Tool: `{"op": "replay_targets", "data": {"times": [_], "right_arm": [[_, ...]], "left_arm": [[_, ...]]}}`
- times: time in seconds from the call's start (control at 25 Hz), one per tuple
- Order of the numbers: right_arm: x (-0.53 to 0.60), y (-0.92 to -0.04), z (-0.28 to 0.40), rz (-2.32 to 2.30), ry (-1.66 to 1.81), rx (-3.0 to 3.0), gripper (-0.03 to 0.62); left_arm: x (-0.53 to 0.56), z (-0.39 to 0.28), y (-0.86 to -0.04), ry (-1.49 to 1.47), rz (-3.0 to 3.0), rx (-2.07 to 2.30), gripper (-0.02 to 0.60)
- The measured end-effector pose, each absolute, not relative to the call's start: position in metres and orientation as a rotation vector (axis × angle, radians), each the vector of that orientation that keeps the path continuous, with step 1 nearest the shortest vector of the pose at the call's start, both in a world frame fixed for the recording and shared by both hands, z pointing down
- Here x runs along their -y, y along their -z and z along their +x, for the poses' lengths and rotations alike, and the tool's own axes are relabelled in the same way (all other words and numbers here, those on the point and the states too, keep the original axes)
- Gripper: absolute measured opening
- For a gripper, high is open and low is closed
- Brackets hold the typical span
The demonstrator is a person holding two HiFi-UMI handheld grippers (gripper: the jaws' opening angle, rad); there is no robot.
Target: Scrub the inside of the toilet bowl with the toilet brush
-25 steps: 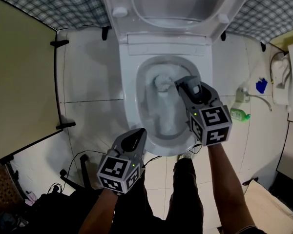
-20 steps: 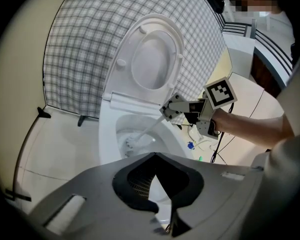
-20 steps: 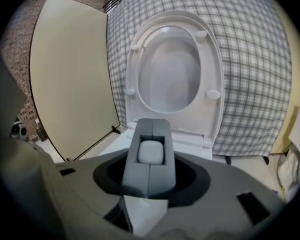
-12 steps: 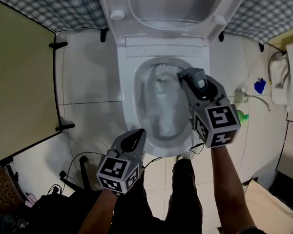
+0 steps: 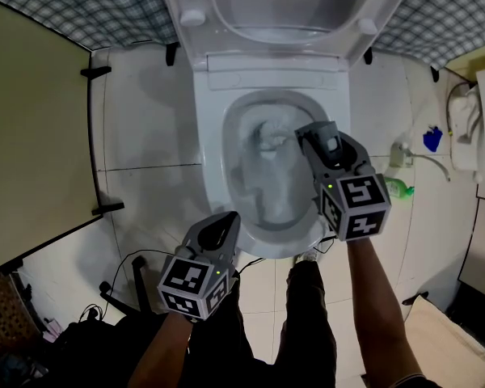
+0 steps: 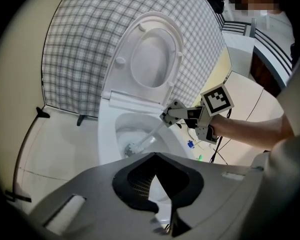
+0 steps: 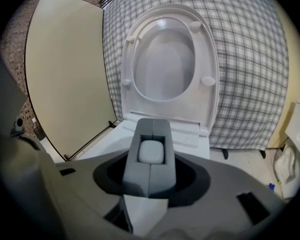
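White brush [image 5: 268, 136] low in bowl [image 5: 212, 176], handle [image 7: 151, 151] clamped in right gripper [image 5: 314, 138]; left gripper [image 5: 223, 228] closed, empty. Mid-scrub. Next, probably: sweep round the walls, keeping pressure.

The floor [image 5: 145, 160] is made of big white tiles. The white toilet [image 5: 212, 176] stands on it in the middle. A green bottle [image 5: 398, 189] lies on the tiles just right of the toilet. Black wires [image 5: 139, 256] lie at the bottom left. A yellowish board [image 5: 32, 136] stands on the left, on small black feet [image 5: 109, 208]
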State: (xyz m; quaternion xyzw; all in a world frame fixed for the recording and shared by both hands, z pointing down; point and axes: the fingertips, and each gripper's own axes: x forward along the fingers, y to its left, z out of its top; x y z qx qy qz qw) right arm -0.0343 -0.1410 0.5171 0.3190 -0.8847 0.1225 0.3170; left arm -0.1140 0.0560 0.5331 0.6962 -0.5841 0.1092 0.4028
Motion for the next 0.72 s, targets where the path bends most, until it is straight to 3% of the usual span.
{"op": "replay_targets", "data": {"times": [0.36,0.72], "right_arm": [[0.162,-0.458,-0.025,0.939,-0.251,2.38,0.198],[0.135,-0.528,-0.034,0.859,-0.312,2.305,0.198]], "left_arm": [[-0.048,-0.104,-0.527,-0.263,1.779,1.46,0.009],[-0.054,-0.108,-0.535,-0.274,1.765,1.46,0.009]]}}
